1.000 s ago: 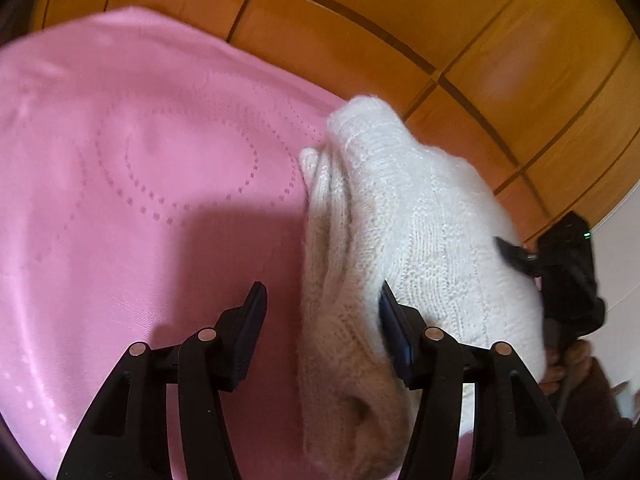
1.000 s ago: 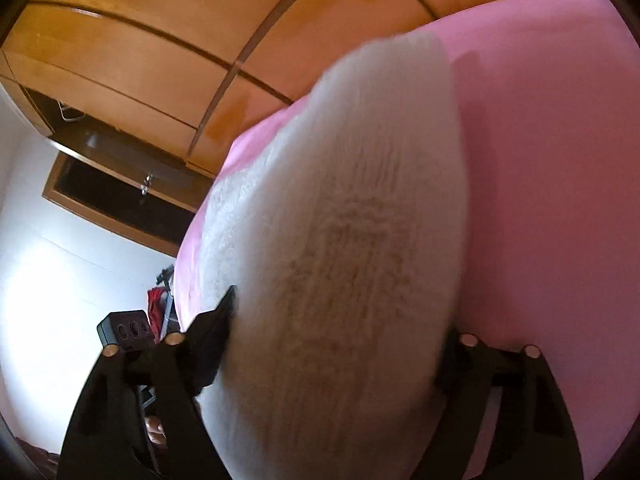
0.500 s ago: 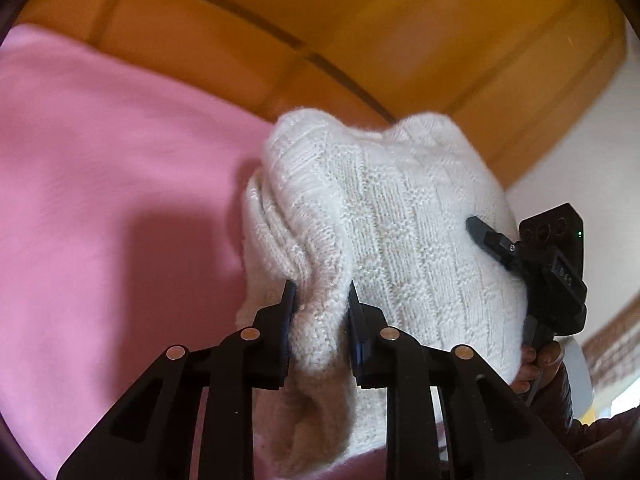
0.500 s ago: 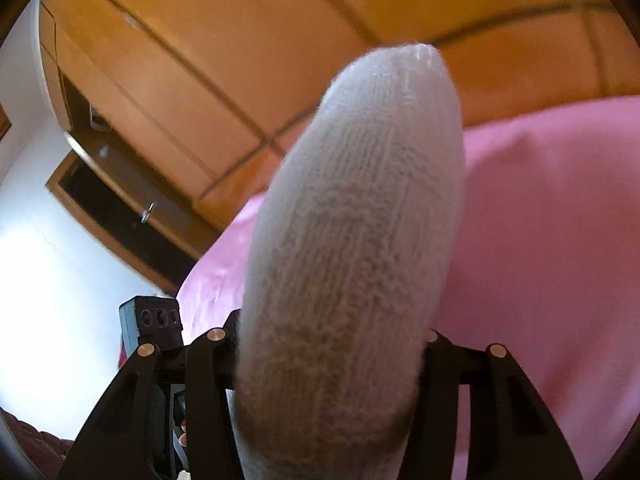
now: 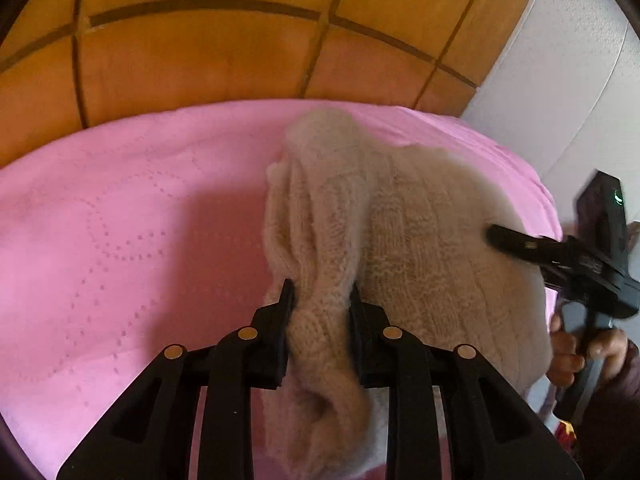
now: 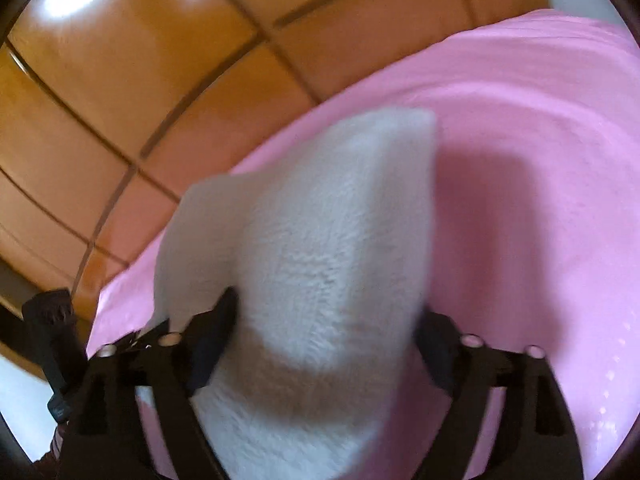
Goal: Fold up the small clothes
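Note:
A cream knitted garment (image 5: 400,240) hangs folded over the pink bed cover (image 5: 120,240). My left gripper (image 5: 322,304) is shut on a bunched edge of it. The right gripper shows in the left wrist view (image 5: 520,244) at the garment's right side, held by a hand. In the right wrist view the garment (image 6: 312,248) fills the middle, blurred, and my right gripper (image 6: 324,320) has its fingers wide apart around a thick fold of it. Whether they press it I cannot tell. The garment hides the fingertips.
The pink quilted cover (image 6: 520,160) spreads under both grippers. A wooden panelled wardrobe (image 5: 240,40) stands behind the bed. A white wall (image 5: 560,80) is at the right. The left gripper's body (image 6: 52,332) shows at the left edge of the right wrist view.
My left gripper closed on the garment's edge. Both grippers lifted it, then brought it down toward the cover. The right fingers stand wider apart than half a second ago.

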### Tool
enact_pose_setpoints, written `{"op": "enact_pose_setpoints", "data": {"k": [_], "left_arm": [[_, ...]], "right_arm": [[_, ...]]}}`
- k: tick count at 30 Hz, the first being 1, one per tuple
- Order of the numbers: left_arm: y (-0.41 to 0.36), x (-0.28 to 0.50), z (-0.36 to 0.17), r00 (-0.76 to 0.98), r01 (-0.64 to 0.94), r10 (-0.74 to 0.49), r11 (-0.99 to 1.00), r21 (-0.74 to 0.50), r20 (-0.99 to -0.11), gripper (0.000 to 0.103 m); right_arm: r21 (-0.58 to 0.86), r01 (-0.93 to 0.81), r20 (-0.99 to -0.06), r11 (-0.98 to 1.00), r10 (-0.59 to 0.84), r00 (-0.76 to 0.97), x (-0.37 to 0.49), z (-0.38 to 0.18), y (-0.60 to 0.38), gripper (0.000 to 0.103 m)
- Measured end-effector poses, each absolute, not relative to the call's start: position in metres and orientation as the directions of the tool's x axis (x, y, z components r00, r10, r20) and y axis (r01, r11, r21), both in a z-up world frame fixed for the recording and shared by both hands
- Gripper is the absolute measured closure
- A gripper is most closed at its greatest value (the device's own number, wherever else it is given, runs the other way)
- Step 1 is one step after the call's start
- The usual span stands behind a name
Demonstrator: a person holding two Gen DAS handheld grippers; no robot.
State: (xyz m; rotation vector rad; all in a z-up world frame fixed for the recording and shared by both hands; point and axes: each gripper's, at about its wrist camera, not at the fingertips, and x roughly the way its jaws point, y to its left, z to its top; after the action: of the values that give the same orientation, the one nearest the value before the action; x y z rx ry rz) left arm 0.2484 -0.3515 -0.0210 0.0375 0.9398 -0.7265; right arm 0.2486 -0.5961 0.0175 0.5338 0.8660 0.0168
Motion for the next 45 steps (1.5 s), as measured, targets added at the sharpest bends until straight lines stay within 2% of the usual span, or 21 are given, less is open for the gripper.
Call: {"op": "enact_pose_setpoints", "data": {"k": [1,3,6,8,10,12,15,17,19,21,25,29,34,38,40,45], "left_arm": [[-0.349,0.243,-0.019,0.406,0.582,-0.535,0.777,-0.241,-0.741,0.079],[-0.348,0.239,-0.018,0.452,0.578,-0.504,0.794,-0.188,-0.737,0.079],[-0.345,0.239,-0.021,0.48,0.536,-0.478,0.824,-0.186,-0.736,0.079],[-0.339,0.244,-0.025,0.487,0.51,-0.467,0.838,-0.193,-0.738,0.079],[-0.333,0.244,-0.035,0.491,0.482,-0.446,0.854,-0.193,-0.748,0.079],[-0.333,0.25,-0.037,0.5,0.472,-0.429,0.863,-0.179,-0.752,0.079],[-0.333,0.257,-0.034,0.5,0.453,-0.404,0.876,-0.167,-0.766,0.074],[-0.328,0.257,-0.028,0.508,0.422,-0.386,0.891,-0.168,-0.77,0.055],[-0.318,0.253,-0.022,0.505,0.398,-0.395,0.895,-0.199,-0.767,0.053],[-0.311,0.242,-0.015,0.534,0.379,-0.379,0.906,-0.187,-0.755,0.044],[-0.298,0.223,-0.001,0.578,0.361,-0.364,0.917,-0.171,-0.73,0.042],[-0.283,0.203,0.011,0.625,0.334,-0.338,0.931,-0.15,-0.704,0.035],[-0.267,0.181,0.02,0.665,0.318,-0.318,0.939,-0.129,-0.675,0.035],[-0.256,0.163,0.026,0.69,0.304,-0.301,0.946,-0.113,-0.659,0.034],[-0.251,0.155,0.028,0.696,0.296,-0.296,0.948,-0.115,-0.654,0.026],[-0.245,0.142,0.026,0.702,0.275,-0.278,0.955,-0.11,-0.656,0.026]], "right_arm": [[0.414,0.207,-0.712,0.887,0.173,0.68,0.241,0.03,-0.593,0.016],[0.374,0.185,-0.684,0.909,0.136,0.717,0.232,0.052,-0.581,0.032],[0.302,0.126,-0.667,0.945,0.115,0.736,0.231,0.069,-0.553,0.041],[0.236,0.103,-0.721,0.966,0.103,0.686,0.247,0.057,-0.528,0.042],[0.17,0.113,-0.772,0.979,0.061,0.632,0.265,0.033,-0.507,0.041],[0.092,0.132,-0.752,0.987,-0.018,0.659,0.27,0.019,-0.491,0.039],[0.115,0.176,-0.753,0.978,-0.03,0.658,0.27,0.029,-0.495,0.038],[0.103,0.183,-0.749,0.978,-0.045,0.661,0.266,0.032,-0.492,0.038],[0.091,0.182,-0.747,0.979,-0.054,0.663,0.258,0.037,-0.491,0.034],[0.091,0.18,-0.746,0.979,-0.053,0.664,0.251,0.043,-0.485,0.022],[0.073,0.179,-0.743,0.981,-0.066,0.666,0.227,0.046,-0.474,0.016],[0.091,0.219,-0.747,0.971,-0.079,0.66,0.198,0.048,-0.468,0.01],[0.078,0.281,-0.736,0.957,-0.134,0.664,0.175,0.054,-0.459,0.003],[0.075,0.342,-0.716,0.937,-0.188,0.672,0.16,0.063,-0.454,0.003],[0.062,0.362,-0.702,0.93,-0.217,0.678,0.156,0.067,-0.452,0.002],[-0.001,0.367,-0.673,0.93,-0.272,0.688,0.149,0.071,-0.439,0.002]]}}
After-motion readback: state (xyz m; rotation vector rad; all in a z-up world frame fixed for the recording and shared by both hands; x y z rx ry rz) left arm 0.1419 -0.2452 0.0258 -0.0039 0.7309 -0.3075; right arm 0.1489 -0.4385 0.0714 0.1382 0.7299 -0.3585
